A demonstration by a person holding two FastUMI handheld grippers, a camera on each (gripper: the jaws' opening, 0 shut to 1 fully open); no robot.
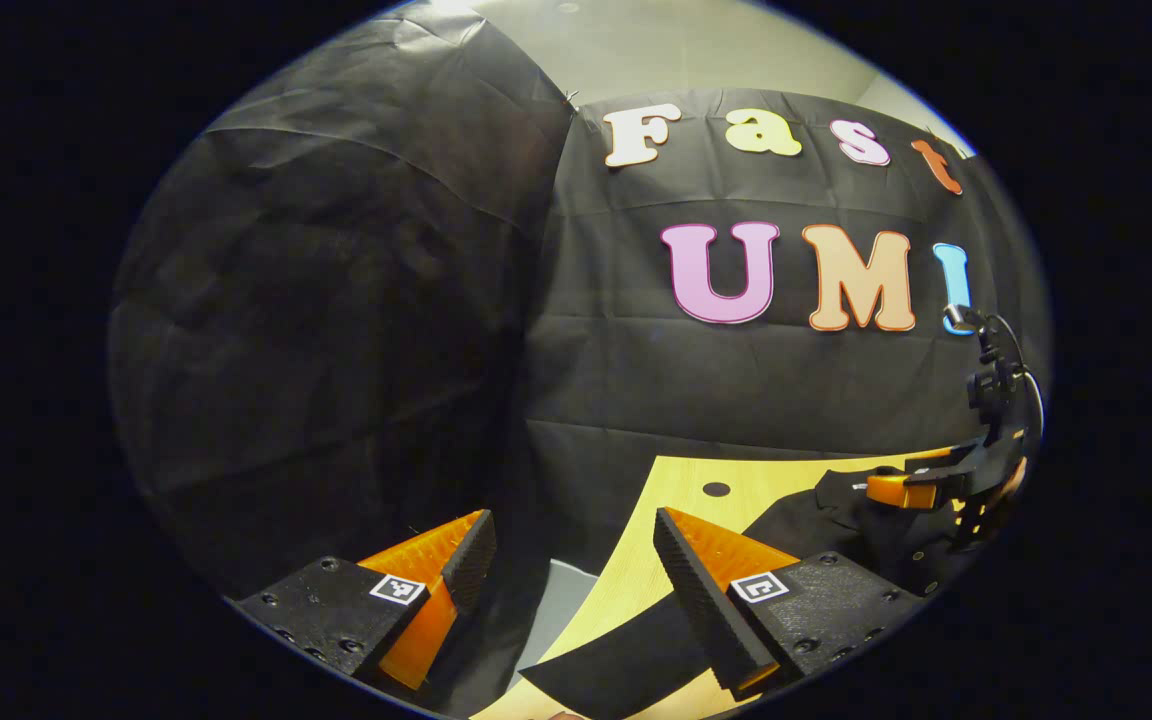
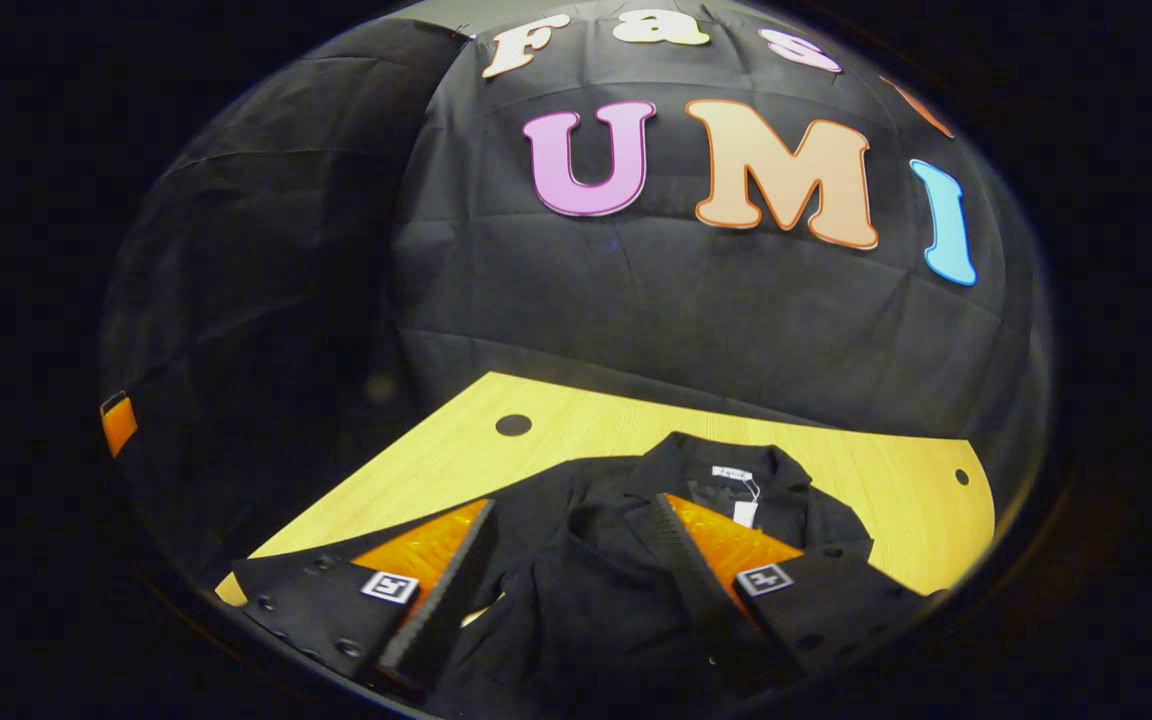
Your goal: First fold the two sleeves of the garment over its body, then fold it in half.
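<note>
The left gripper (image 1: 571,560) is spread, nothing between its fingers, hanging over the table's (image 1: 681,480) left edge by a dark sleeve (image 1: 616,665) cut off at the bottom. The right gripper (image 2: 571,555) is also spread, empty, above the black garment (image 2: 586,600), which lies collar-up on the table (image 2: 896,490). Its lower part is hidden by the fingers.
</note>
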